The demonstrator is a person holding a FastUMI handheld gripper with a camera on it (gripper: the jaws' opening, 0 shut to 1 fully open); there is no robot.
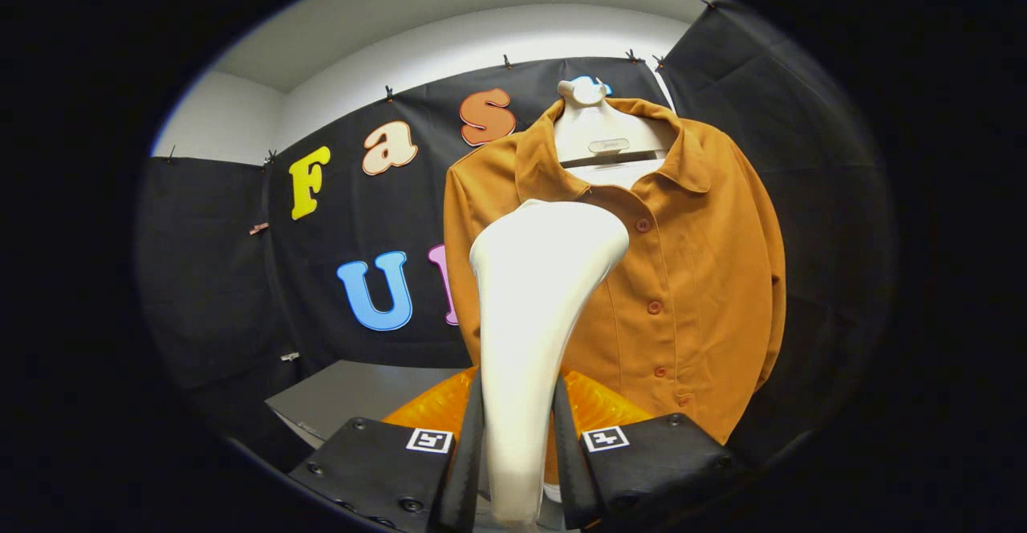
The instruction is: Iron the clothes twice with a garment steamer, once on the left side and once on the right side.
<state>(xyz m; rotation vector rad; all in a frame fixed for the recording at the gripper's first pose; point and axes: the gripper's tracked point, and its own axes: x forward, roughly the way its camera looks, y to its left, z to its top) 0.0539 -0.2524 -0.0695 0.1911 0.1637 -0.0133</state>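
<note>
An orange-brown buttoned shirt (698,276) hangs on a white hanger stand (598,128) against the booth's black wall. A white garment steamer (533,300) stands upright between my fingers, its wide head raised in front of the shirt's left half, just left of the button row. My gripper (517,437) is shut on the steamer's narrow handle, with both fingers pressed against its sides. I cannot tell whether the head touches the cloth.
A grey table top (353,396) lies low to the left, below the black wall. Something orange and ribbed (598,408) sits just behind my fingers, under the shirt's hem. Black cloth walls close in the left and right sides.
</note>
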